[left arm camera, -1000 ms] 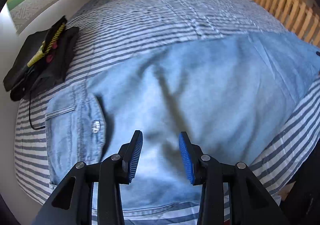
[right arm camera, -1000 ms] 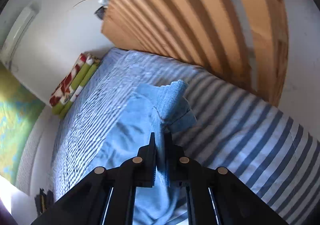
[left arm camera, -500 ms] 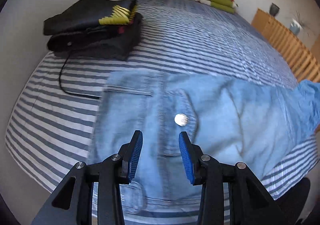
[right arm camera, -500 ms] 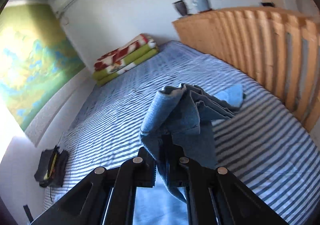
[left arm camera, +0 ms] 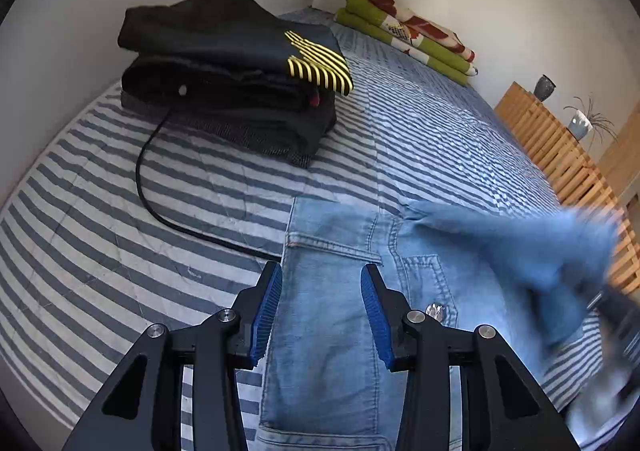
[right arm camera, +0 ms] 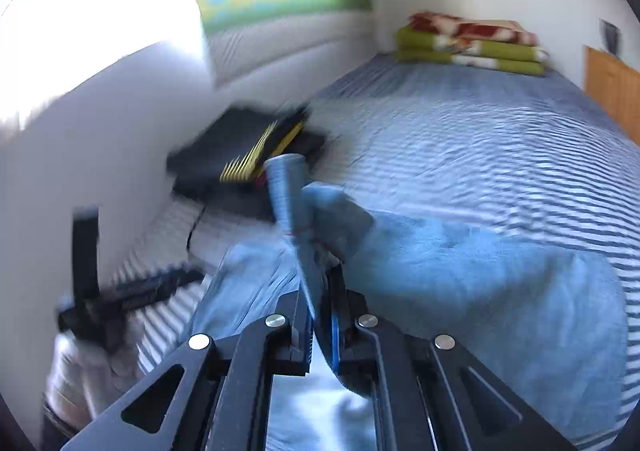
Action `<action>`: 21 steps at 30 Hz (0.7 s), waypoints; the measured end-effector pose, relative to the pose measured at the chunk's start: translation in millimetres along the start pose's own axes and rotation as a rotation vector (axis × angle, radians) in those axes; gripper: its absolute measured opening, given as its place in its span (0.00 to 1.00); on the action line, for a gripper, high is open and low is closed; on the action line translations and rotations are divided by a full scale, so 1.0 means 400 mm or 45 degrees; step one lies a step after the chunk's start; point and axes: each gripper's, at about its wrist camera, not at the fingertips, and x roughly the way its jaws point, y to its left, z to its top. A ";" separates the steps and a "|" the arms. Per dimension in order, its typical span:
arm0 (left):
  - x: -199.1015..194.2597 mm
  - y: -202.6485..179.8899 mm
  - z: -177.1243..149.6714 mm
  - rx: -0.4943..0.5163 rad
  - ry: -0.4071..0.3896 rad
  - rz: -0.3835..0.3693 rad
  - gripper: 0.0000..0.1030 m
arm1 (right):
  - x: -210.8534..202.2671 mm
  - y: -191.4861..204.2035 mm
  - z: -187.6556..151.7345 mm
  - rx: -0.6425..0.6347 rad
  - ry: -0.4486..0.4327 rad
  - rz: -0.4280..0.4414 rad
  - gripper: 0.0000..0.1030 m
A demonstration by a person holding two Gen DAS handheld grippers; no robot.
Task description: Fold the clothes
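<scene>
Jeans [left arm camera: 332, 335], light blue denim, lie on the striped bedspread [left arm camera: 100, 251] directly below and ahead of the left gripper [left arm camera: 321, 313]; its jaws, just opening slightly, stand partly apart above the waistband, nothing pinched; a metal button [left arm camera: 435, 310] lies just right of them; no writing is legible. Right wrist view: the right gripper [right arm camera: 320, 325] is clamped on a lifted fold of the jeans [right arm camera: 460, 275], cloth rising ahead of its fingers; folded black clothes [right arm camera: 240, 159] lie beyond, blurred.

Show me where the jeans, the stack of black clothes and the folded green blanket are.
jeans [left arm camera: 320, 315], left wrist view, on the flat denim near the waistband.
stack of black clothes [left arm camera: 224, 63], left wrist view, on the top garment.
folded green blanket [left arm camera: 404, 31], left wrist view, on its top layers.
</scene>
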 end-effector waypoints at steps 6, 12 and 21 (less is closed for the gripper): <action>0.024 0.054 -0.007 -0.050 0.039 -0.072 0.43 | 0.120 0.135 -0.133 -0.215 0.094 -0.180 0.06; 0.033 0.091 -0.020 -0.061 0.053 -0.046 0.43 | 0.005 0.091 -0.068 -0.003 -0.014 -0.116 0.06; 0.007 0.133 -0.021 -0.133 0.028 -0.083 0.43 | -0.041 0.212 -0.107 -0.151 0.017 0.050 0.06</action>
